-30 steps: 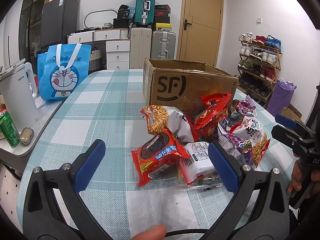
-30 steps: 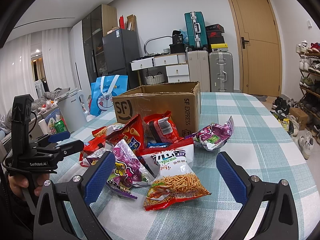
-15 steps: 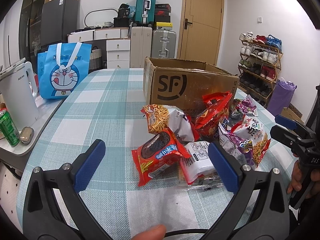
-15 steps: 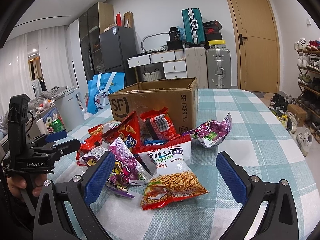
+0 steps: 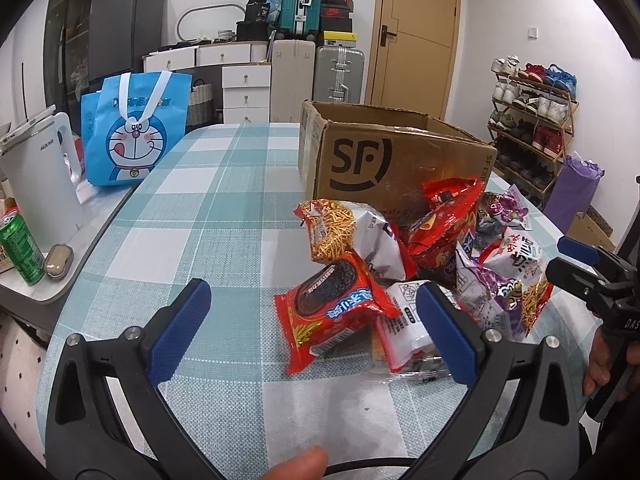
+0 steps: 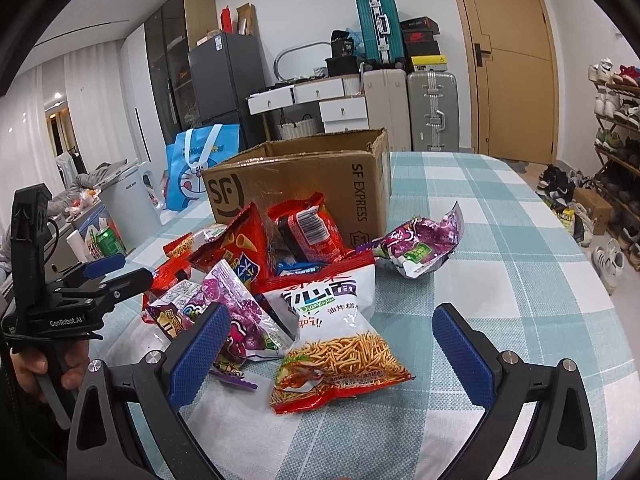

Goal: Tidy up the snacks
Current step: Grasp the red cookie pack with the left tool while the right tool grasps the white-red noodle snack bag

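Observation:
A pile of snack packets lies on the checked tablecloth in front of an open cardboard SF box (image 5: 400, 160) (image 6: 304, 184). My left gripper (image 5: 312, 332) is open and empty, just short of a red cookie packet (image 5: 332, 312); a white packet (image 5: 408, 324) lies beside it. My right gripper (image 6: 328, 352) is open and empty, its fingers either side of a white noodle-snack bag (image 6: 336, 336). A purple packet (image 6: 240, 328) lies by its left finger. Another purple packet (image 6: 416, 244) lies apart, right of the box.
A blue Doraemon bag (image 5: 136, 132), a white kettle (image 5: 40, 176) and a green can (image 5: 20, 248) stand on a side counter left of the table (image 5: 200, 216). Suitcases, drawers and a door are behind. A shoe rack (image 5: 532, 120) is at the right.
My right gripper has moved slightly closer to the noodle-snack bag. My left gripper has barely moved. Both stay open.

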`<state>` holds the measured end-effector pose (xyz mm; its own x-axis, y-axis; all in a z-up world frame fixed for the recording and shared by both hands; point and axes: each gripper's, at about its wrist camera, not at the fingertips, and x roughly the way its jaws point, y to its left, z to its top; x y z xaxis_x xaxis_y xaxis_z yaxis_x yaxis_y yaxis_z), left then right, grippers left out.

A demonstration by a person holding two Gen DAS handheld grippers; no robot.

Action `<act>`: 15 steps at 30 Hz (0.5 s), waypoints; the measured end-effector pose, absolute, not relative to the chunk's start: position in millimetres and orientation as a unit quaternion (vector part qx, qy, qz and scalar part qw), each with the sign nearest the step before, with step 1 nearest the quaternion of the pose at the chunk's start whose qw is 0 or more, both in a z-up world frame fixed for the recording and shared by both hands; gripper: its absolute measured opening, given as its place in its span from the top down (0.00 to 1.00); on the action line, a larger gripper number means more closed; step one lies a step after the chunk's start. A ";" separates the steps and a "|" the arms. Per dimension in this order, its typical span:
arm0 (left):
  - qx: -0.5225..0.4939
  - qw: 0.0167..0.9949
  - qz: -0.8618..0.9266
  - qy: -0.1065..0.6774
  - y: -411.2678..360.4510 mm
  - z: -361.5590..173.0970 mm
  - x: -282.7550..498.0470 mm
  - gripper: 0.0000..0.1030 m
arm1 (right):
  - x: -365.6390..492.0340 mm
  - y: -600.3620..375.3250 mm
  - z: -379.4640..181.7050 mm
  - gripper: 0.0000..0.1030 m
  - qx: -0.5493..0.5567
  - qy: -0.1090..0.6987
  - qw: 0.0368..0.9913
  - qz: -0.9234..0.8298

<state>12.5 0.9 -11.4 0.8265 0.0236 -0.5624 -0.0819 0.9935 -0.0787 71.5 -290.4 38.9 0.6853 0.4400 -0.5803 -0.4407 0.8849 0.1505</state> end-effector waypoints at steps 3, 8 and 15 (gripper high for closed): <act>-0.044 0.955 0.028 0.292 -0.1 -10.9 12.8 0.01 | 73.2 -289.5 37.8 0.00 -0.004 0.323 0.917 0.235; -0.033 0.954 0.021 0.297 -4.9 -10.3 13.4 0.01 | 81.6 -287.5 32.9 0.03 -0.007 0.350 0.906 0.237; -0.049 0.946 0.018 0.321 2.3 -11.7 22.7 0.01 | 95.1 -277.4 23.8 0.18 -0.019 0.388 0.889 0.243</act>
